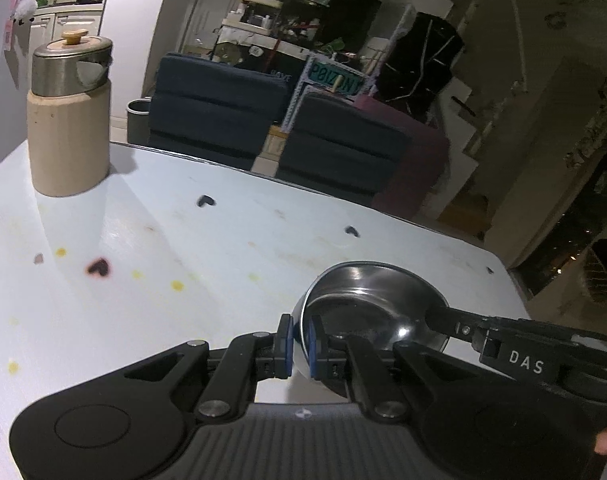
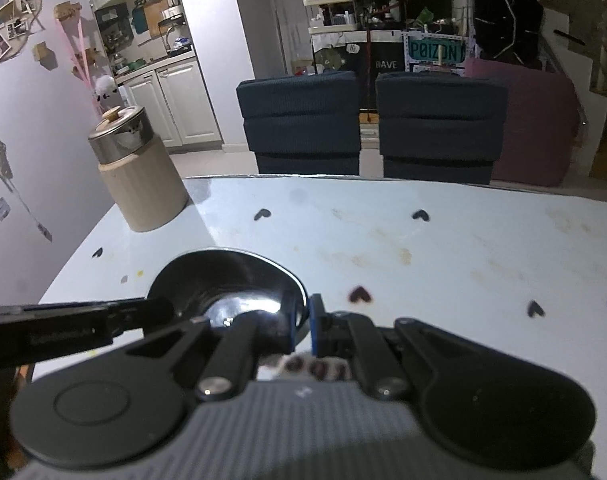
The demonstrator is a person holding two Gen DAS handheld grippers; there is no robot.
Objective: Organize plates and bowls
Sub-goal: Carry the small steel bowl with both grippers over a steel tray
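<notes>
A shiny steel bowl sits low over the white table, at the near right in the left wrist view. My left gripper is shut on its near-left rim, one blue pad inside, one outside. My right gripper is shut on the opposite rim of the same bowl. Each gripper shows in the other's view: the right one from the right, the left one from the left. I cannot tell whether the bowl touches the table.
A beige canister with a steel lid stands at the table's far left, also in the right wrist view. Two dark blue chairs stand beyond the far edge. The tablecloth has small heart prints and stains.
</notes>
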